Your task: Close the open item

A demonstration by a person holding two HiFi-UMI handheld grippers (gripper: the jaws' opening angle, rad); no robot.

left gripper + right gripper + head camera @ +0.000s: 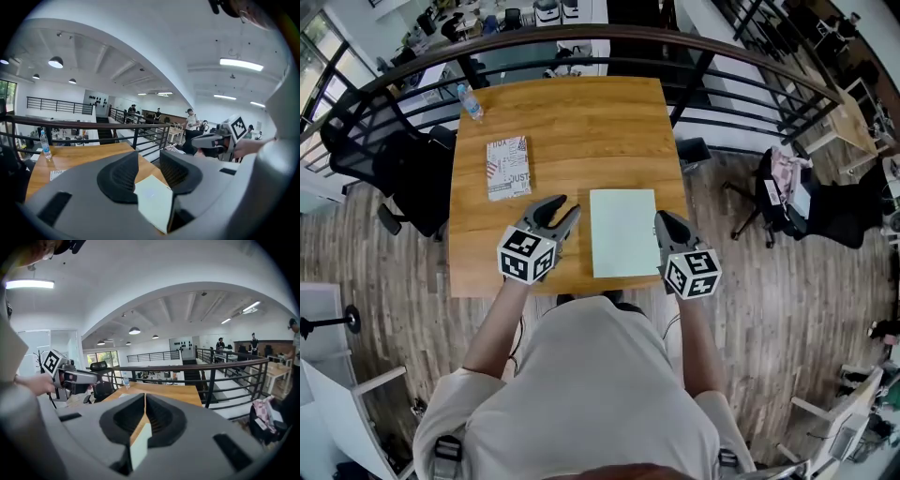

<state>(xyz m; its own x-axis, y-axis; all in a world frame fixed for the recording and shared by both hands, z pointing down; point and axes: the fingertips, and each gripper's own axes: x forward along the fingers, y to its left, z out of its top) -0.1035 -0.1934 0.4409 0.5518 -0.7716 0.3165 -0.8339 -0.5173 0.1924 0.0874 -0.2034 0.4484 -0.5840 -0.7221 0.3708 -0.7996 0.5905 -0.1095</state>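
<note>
While both tools hang above the near edge of the square wooden surface (581,131), the job looks all but wrapped up. The pale mint-green rectangular book (623,232) lies flat with its cover down, close to the near edge and toward the right-hand corner.

The left tool (567,208) is off the book's left side, jaws spread wide with only air in the gap; through it you glimpse the pale cover below. The right tool (664,223) sits at the book's right edge, jaws pressed together at the tips and pinching nothing. Neither one touches the book.

So my read is that the closing itself is done and this is the clearing-off stage. The next move calls for very little: keep both tools away from the cover so nothing catches and flips it back. If a corner springs up, a light downward press with the closed right tool would do it.

And the book? One plain, unmarked face, edges squared up, no pages fanned out and no second leaf lying beside it. It looks thin and light, so a stray nudge could slide it on the smooth wood.

Well apart toward the left edge lies a grey patterned booklet (508,167), and a clear plastic water bottle (472,101) stands at the far left corner.
</note>
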